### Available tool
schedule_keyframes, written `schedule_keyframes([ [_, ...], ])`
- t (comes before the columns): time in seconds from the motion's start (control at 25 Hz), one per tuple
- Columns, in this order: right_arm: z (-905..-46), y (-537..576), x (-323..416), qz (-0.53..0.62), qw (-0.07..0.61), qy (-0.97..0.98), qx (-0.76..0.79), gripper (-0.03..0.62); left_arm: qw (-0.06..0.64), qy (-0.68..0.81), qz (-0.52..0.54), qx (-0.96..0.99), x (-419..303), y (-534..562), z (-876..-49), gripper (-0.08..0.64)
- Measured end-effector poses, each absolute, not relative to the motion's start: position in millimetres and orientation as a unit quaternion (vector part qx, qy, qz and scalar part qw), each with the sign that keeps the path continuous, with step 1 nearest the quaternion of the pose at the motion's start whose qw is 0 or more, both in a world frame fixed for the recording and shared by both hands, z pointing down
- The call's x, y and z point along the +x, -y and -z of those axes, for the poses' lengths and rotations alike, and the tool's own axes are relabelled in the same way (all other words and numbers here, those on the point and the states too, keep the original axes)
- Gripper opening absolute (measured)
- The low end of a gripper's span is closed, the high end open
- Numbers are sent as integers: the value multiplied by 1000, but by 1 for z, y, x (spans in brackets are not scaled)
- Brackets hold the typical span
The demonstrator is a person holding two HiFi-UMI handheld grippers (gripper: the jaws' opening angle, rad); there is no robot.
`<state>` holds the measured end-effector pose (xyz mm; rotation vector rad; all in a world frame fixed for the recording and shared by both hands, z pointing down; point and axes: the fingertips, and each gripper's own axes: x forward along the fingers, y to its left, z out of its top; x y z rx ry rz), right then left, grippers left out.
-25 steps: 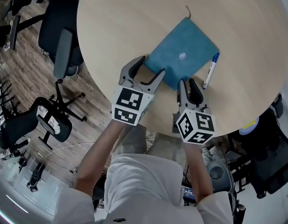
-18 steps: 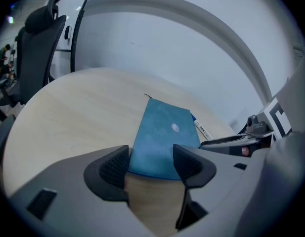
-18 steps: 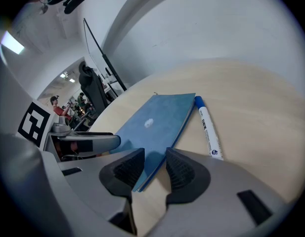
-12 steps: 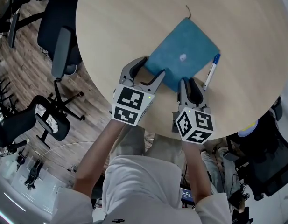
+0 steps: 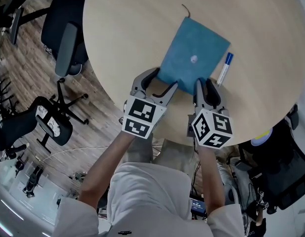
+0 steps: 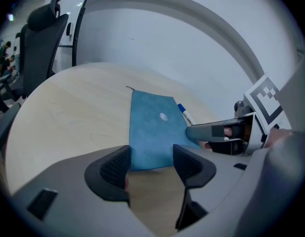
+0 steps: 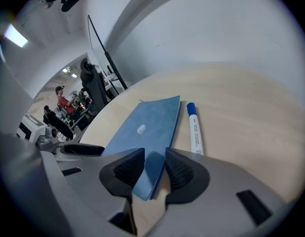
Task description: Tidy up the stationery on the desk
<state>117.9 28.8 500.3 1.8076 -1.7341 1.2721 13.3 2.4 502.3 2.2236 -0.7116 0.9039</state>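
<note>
1. We are finding the notebook (image 5: 193, 53) lying flat on the table (image 5: 122, 28), near the table's front edge.
2. The marker (image 5: 224, 69) is lying just beside the notebook's right edge, along it.
3. The left claw (image 5: 163, 79) is sitting at the notebook's near left corner. The right claw (image 5: 204, 85) is straddling its near right corner.
4. A chair (image 5: 65, 48) is standing on the floor (image 5: 28, 78), left of the table.

1. We see the notebook (image 5: 192, 53) in teal blue, with one small white spot on its cover.
2. The marker (image 5: 224, 69) is white with a blue cap.
3. The table (image 5: 127, 28) is pale wood with faint grain.
4. The left gripper (image 5: 163, 80) and right gripper (image 5: 204, 85) are grey and black, and their cubes carry black-and-white square markers.
5. We see brown planks on the floor (image 5: 28, 68).
</note>
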Motion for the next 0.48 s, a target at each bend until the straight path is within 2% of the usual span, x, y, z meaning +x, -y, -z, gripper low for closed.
schedule_keyframes([
  [0.48, -500, -27, 120, -438, 187, 646, 597, 135, 346, 288, -336, 827, 11, -35, -502, 281],
])
